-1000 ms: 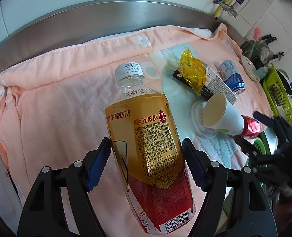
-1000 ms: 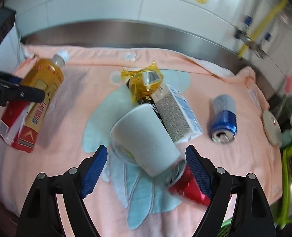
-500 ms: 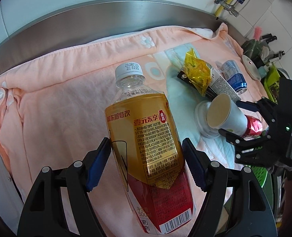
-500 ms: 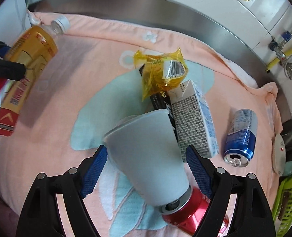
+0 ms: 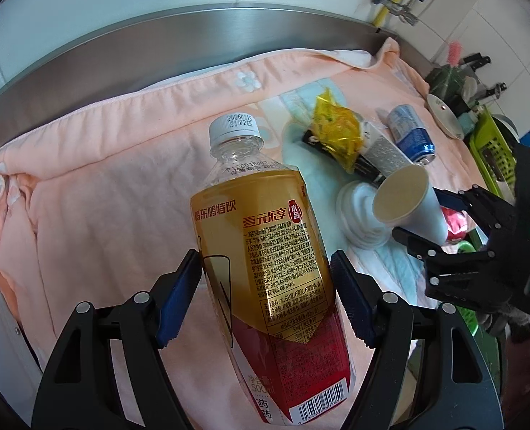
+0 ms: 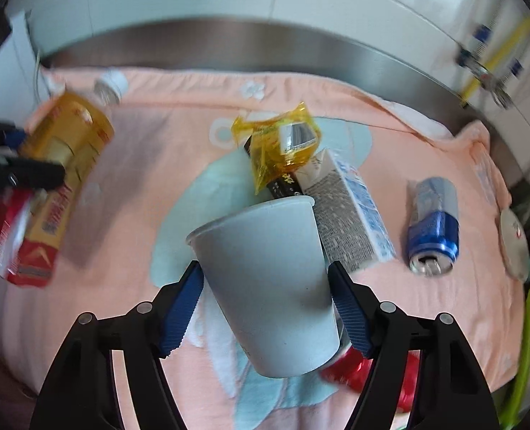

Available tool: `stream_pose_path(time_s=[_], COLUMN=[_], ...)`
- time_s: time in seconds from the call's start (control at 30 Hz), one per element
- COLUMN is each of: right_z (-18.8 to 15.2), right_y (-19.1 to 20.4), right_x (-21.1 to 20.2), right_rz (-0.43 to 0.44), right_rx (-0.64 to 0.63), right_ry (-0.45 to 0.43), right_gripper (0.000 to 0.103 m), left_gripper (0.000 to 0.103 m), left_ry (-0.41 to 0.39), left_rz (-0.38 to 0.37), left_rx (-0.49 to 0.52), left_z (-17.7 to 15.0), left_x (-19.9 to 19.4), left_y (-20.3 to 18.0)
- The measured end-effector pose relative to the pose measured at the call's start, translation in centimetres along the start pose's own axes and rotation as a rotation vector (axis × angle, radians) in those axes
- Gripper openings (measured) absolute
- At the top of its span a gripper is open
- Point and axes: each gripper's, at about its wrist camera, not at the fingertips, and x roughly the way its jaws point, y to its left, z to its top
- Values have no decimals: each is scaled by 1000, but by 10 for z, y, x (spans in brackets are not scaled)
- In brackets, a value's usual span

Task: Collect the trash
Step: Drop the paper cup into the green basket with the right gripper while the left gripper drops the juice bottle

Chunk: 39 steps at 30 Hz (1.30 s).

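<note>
A plastic bottle point(image 5: 265, 251) of amber drink with a white cap hangs above the pink cloth point(image 5: 103, 179), and my left gripper point(image 5: 266, 276) is shut on its middle. In the right wrist view the same bottle point(image 6: 64, 165) and left gripper point(image 6: 24, 165) are at the far left. My right gripper point(image 6: 265, 283) has a white paper cup point(image 6: 261, 251) between its blue pads; the jaws are closing and both pads touch the cup's sides. The left wrist view shows the tilted cup point(image 5: 404, 208) in the right gripper point(image 5: 419, 215).
A yellow wrapper point(image 6: 279, 143), a drink carton point(image 6: 347, 215), a blue can point(image 6: 433, 225) and a red can point(image 6: 351, 372) lie on the cloth around the cup. A steel rim point(image 6: 229, 43) and tiled wall run behind. A green basket point(image 5: 494, 150) stands at the right.
My right gripper came in over the paper cup and its jaws narrowed onto it. The left gripper and its bottle stayed put.
</note>
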Motion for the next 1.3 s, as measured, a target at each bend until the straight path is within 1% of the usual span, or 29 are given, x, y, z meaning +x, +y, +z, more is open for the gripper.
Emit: stream_pose_path(time_s=[0.07, 0.13, 0.2, 0.27, 0.33, 0.4, 0.5, 0.63, 0.8, 0.9, 0.97, 1.0, 1.07, 1.1, 1.17, 1.3], right_z=[-6, -15, -28, -42, -62, -87, -123, -185, -256, -291, -308, -318, -331, -334, -343, -352], right_y=[-4, -8, -13, -18, -28, -39, -63, -99, -134, -150, -156, -158, -163, -164, -164, -165], right_x=[-13, -26, -43, -56, -72, -86, -99, -109, -117, -118, -120, -119, -119, -118, -122, -129], right_rz=[6, -14, -10, -43, -60, -98, -154, -253, -352, -376, -388, -391, -400, -395, -408, -388], right_rx=[57, 117, 187, 243, 327, 408, 518, 678, 861, 934, 965, 979, 1001, 1007, 1018, 1036], right_ry=[-28, -47, -77, -91, -105, -112, -94, -40, 27, 57, 72, 81, 83, 80, 70, 41], right_gripper=[68, 68, 68, 68, 68, 68, 68, 68, 68, 68, 68, 69, 74, 78, 78, 78], left_gripper=[72, 72, 72, 72, 72, 72, 72, 72, 72, 72, 72, 72, 72, 72, 72, 72], left_ry=[-1, 1, 1, 1, -3, -7, -4, 8, 13, 14, 17, 19, 20, 20, 26, 40], left_rz=[-11, -23, -34, -50, -69, -90, -112, -157, -200, -226, -236, -242, -250, -254, -265, -290], left_rx=[18, 39, 60, 83, 110, 140, 178, 241, 307, 347, 368, 386, 411, 420, 449, 500], left_z=[-1, -2, -4, -6, -8, -9, -13, -18, -23, -27, -30, -32, -36, -38, -42, -49], left_x=[-1, -2, -3, -5, -7, -10, -11, -11, -11, -12, -12, -11, -11, -10, -8, -1], left_y=[-7, -16, -25, -35, -46, -60, -77, -111, -150, -178, -192, -203, -219, -226, -246, -281])
